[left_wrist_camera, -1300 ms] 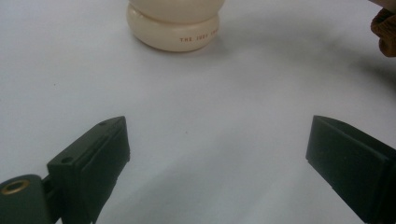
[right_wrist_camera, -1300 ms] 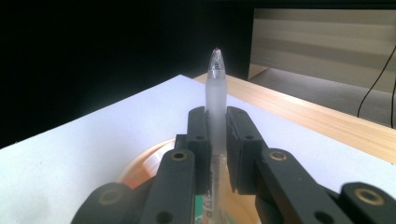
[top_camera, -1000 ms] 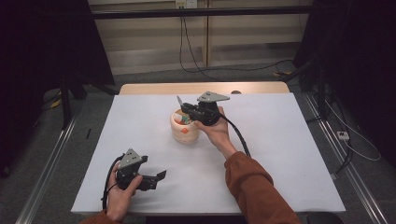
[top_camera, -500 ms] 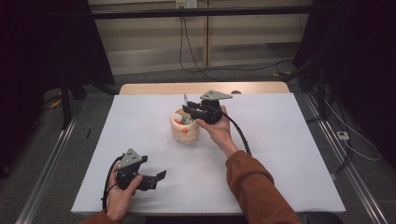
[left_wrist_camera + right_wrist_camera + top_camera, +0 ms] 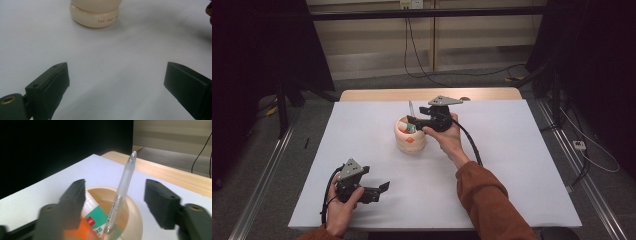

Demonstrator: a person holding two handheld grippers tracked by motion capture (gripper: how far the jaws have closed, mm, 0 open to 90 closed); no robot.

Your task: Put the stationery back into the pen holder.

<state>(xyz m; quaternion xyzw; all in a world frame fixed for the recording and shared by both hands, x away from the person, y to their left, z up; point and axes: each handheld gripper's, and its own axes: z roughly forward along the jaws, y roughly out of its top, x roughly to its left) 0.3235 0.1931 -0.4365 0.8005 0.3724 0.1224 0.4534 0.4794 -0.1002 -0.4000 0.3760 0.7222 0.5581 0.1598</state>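
Right gripper view: clear pen (image 5: 121, 190) stands tilted in cream cup (image 5: 133, 213).

**A white-topped table in a dim room**

A white sheet (image 5: 522, 165) covers most of a pale wooden table (image 5: 422, 94), whose bare edge shows at the far side. Grey floor (image 5: 377, 80) surrounds it. Black curtains (image 5: 257, 60) hang at both sides. Behind stands a light panelled wall (image 5: 372, 35) with black cables (image 5: 417, 55) trailing down onto the floor. Metal rails (image 5: 259, 175) run along both flanks of the table.
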